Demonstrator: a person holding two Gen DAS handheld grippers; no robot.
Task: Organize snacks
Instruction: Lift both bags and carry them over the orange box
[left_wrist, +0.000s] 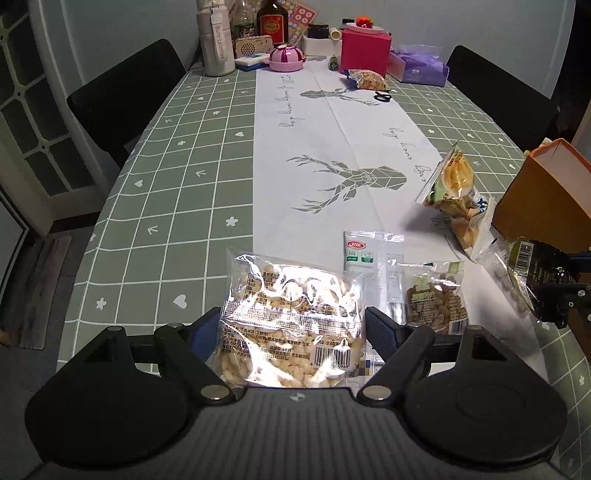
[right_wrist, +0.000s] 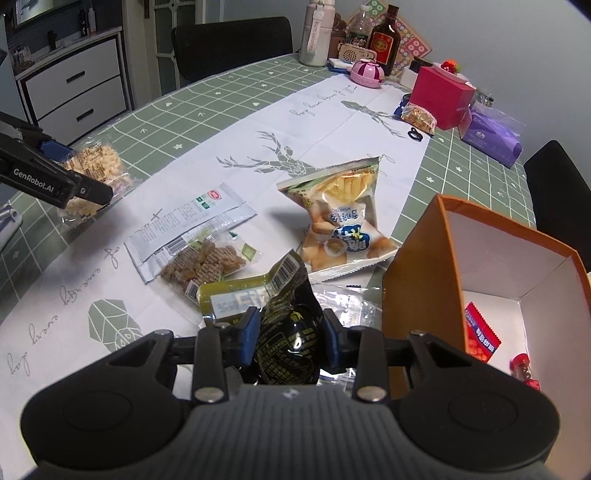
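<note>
Left gripper (left_wrist: 295, 325) clenched on a clear puff bag (left_wrist: 291, 317), jaws wide across its width, bag lifted off the counter (left_wrist: 166, 184), long axis running away from the camera, barcode end nearest, label in small print too fine to read. "GenRobot.AI" printed in white on that gripper's side in the right wrist view. Right gripper (right_wrist: 291, 332) clamped on a dark pouch (right_wrist: 288, 325), black with yellow-green print and a barcode flap tipped up and away, raised just beside the orange box (right_wrist: 417, 266). Inside the box, a red packet (right_wrist: 480, 332) leaning on the near wall. Flat on the counter between the grippers: a silver sachet (right_wrist: 192, 218) with a red oval logo, lying diagonally, and a brown snack pack (right_wrist: 207, 264) overlapping its lower end. Chip bag (right_wrist: 340, 218) propped up, blue lettering upside down toward the camera. At the far end, a white bottle (left_wrist: 216, 37) tagged "Burn calories".
</note>
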